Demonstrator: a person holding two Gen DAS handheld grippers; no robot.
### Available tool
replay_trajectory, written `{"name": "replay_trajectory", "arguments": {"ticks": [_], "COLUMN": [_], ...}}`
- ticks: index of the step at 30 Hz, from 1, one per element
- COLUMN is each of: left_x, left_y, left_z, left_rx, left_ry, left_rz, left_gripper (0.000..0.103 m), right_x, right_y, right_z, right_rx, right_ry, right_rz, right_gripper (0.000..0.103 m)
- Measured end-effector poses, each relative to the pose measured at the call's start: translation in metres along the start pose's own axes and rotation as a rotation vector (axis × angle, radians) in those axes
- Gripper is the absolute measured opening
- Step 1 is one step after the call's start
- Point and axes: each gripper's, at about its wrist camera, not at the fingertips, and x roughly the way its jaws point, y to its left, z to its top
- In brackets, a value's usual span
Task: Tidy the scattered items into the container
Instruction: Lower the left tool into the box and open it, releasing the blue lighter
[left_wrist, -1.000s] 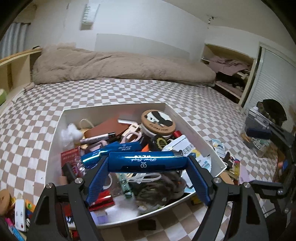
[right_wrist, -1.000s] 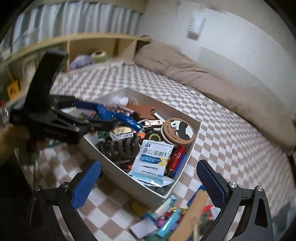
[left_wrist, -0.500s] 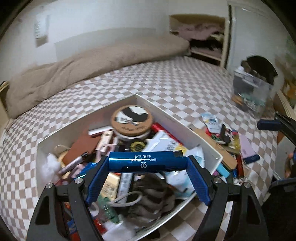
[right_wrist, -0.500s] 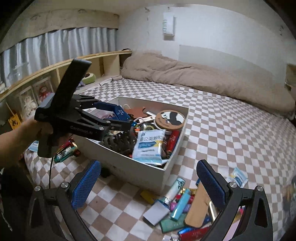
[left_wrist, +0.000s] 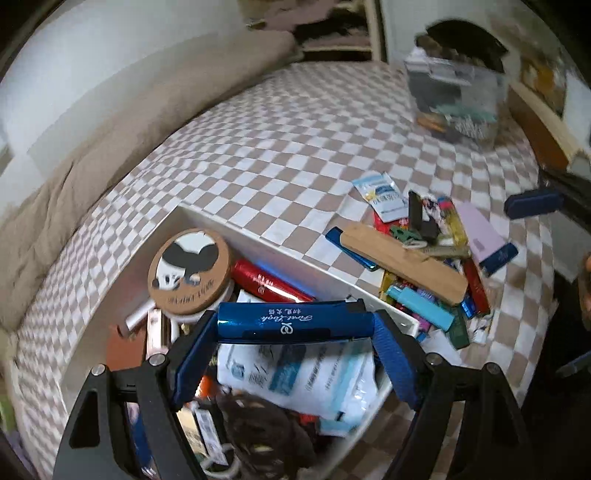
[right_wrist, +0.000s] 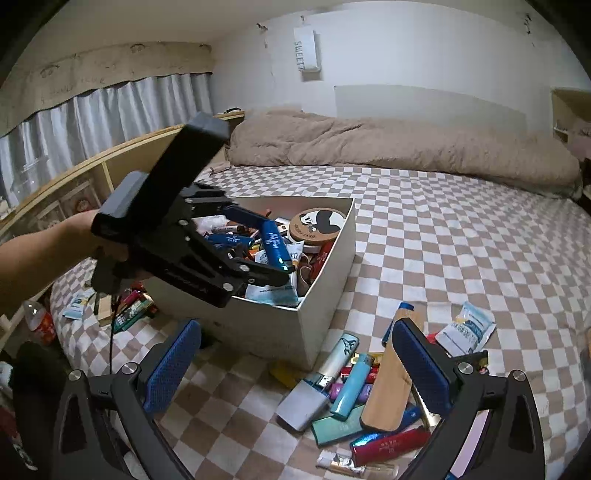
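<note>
Left gripper (left_wrist: 295, 328) with its fingers pinching a blue tube (left_wrist: 293, 325) end to end, the tube lying crosswise and poised above the near end of the white container (right_wrist: 325, 295), which is already heaped. Directly beneath lie a white-and-blue sachet (left_wrist: 295, 376) and a dark coiled item (left_wrist: 258, 424); a tube let go onto this mound could roll or slide toward the low rim and drop back onto the bed (right_wrist: 461, 240). Farther in, a round panda-lid tin (left_wrist: 190, 269) and a red tube (left_wrist: 266, 282) fill the middle, leaving little flat room. The right gripper (right_wrist: 303, 362) hovers over the scattered pile beside the container, fingers spread and empty; closing here risks catching several things at once, since the wooden case (right_wrist: 388, 391), light-blue lighter (right_wrist: 351, 387) and grey box (right_wrist: 301, 406) overlap. The container's side wall stands close to that pile, so a sweeping reach might nudge the container across the checked sheet.
</note>
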Motion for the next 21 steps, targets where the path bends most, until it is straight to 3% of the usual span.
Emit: {"name": "replay_trajectory", "arguments": {"ticks": [4, 10, 18, 20, 21], "left_x": [0.013, 0.023, 0.033, 0.035, 0.036], "left_y": [0.003, 0.004, 0.008, 0.010, 0.011], "left_z": [0.007, 0.013, 0.030, 0.032, 0.034], "left_rx": [0.095, 0.202, 0.255, 0.262, 0.259], "left_ry": [0.053, 0.108, 0.139, 0.143, 0.147], "left_rz": [0.022, -0.010, -0.083, -0.086, -0.081], "left_gripper": [0.083, 0.083, 0.083, 0.085, 0.093], "right_x": [0.000, 0.003, 0.005, 0.005, 0.005], "right_y": [-0.004, -0.010, -0.017, -0.018, -0.018], "right_z": [-0.003, -0.006, -0.009, -0.010, -0.010], "right_rx": [0.003, 0.007, 0.027, 0.031, 0.033], "right_ry": [-0.001, 0.006, 0.016, 0.016, 0.017], "right_rz": [0.006, 0.027, 0.028, 0.028, 0.030], "right_gripper": [0.103, 0.103, 0.103, 0.103, 0.103]}}
